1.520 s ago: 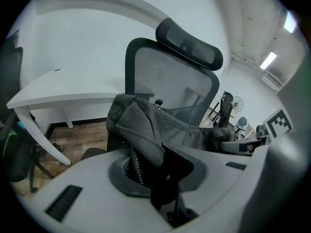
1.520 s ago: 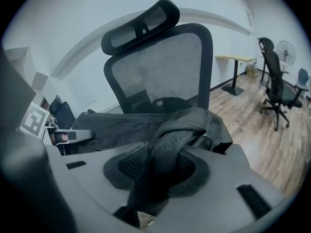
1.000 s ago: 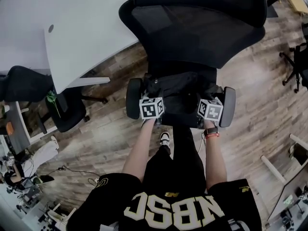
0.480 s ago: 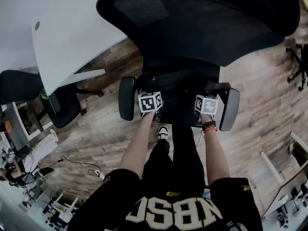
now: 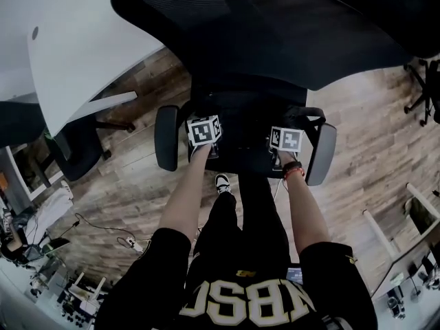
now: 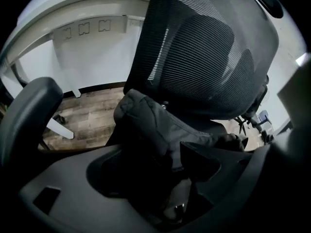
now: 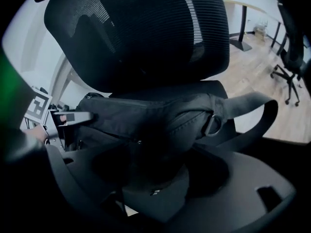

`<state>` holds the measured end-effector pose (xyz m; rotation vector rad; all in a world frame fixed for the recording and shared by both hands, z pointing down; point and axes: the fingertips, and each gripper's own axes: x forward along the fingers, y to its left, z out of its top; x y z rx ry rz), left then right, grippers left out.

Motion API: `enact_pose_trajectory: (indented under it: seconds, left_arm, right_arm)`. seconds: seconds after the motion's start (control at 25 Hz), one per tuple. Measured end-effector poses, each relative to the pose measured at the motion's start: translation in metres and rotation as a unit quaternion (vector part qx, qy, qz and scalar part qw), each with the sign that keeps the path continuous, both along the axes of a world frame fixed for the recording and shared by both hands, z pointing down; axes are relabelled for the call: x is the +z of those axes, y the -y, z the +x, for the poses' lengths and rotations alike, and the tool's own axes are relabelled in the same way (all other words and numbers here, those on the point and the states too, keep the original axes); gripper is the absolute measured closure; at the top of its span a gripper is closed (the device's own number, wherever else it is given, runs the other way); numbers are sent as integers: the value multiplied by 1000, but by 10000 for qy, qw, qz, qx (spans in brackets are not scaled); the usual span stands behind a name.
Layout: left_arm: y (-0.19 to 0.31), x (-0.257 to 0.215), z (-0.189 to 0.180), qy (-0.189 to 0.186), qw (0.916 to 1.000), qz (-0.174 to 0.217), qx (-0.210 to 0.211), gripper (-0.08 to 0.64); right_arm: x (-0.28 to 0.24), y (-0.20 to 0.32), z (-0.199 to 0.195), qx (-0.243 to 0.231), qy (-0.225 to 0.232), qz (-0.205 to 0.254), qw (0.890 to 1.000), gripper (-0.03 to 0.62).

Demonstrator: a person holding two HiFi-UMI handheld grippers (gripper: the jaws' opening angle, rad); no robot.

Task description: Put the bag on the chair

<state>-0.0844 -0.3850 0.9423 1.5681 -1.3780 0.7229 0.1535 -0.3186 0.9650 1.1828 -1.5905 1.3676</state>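
A black bag (image 5: pixel 245 124) lies on the seat of a black mesh office chair (image 5: pixel 275 40), between its armrests. In the left gripper view the bag (image 6: pixel 155 125) slumps against the mesh backrest. My left gripper (image 6: pixel 160 178) has its jaws opening around the bag's near fold, with fabric between them. In the right gripper view the bag (image 7: pixel 160 115) shows a strap and a metal ring (image 7: pixel 214 124). My right gripper (image 7: pixel 155 178) is opening too, with the bag's lower edge between its jaws. From the head view, both grippers (image 5: pixel 208 121) (image 5: pixel 285 129) sit at the bag's two ends.
Armrests (image 5: pixel 166 137) (image 5: pixel 321 153) flank the grippers. A white desk (image 5: pixel 69 47) stands at the left, with another dark chair (image 5: pixel 75 153) under it. A chair base (image 5: pixel 426 88) is at the far right. Wood floor lies all around.
Both grippers have moved forward with the bag, deeper over the seat toward the backrest. The chair now fills more of the head view.
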Motion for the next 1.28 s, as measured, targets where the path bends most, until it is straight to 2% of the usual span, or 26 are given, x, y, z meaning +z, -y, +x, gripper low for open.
enact_pose_trajectory:
  seconds: [0.04,0.12,0.24,0.32,0.36,0.44,0.6,0.76,0.96,1.08,1.28]
  left_arm:
    - [2,-4,4,2,9999,72,138,216]
    - [8,-14,10,-37,9991,257,332,195]
    - [8,-28,8,-140,9988,402,251,186]
    - [2,-39,9,-249,9985,450,202,186]
    - [-1,-46,12,-304,9981,482,220,186]
    - [-7,-61,18,-375,9971,600,295,187]
    - [-16,-99,26,-440,9923,1018,557,187]
    - [-35,-145,32,-617,9864,1366,677,187]
    - [-37,-215,31,-706,9732,2061,735,195]
    - [-53,-258,31,-694,9652,2402,767,208]
    - [-56,-330,35,-681,9442,3104,871,273]
  right_arm:
    - [1,-1,5,-16,-106,18,9999,235]
    - [-2,2,16,-73,-466,194,9987,212]
    - [-14,1,23,-76,-751,407,9963,213]
    - [-25,-5,21,-25,-703,547,9960,230]
    - [-30,-8,18,-54,-653,686,9955,268]
    - [-41,-11,8,-213,-585,1050,9925,302]
    - [-83,-8,-20,-241,-406,1639,9853,293]
    - [-137,-7,-27,-71,-345,2148,9760,293]
    - [-212,6,-24,138,-367,2881,9568,307]
    - [-255,-6,-26,249,-330,3133,9487,324]
    - [-326,0,-31,284,-246,3760,9259,366]
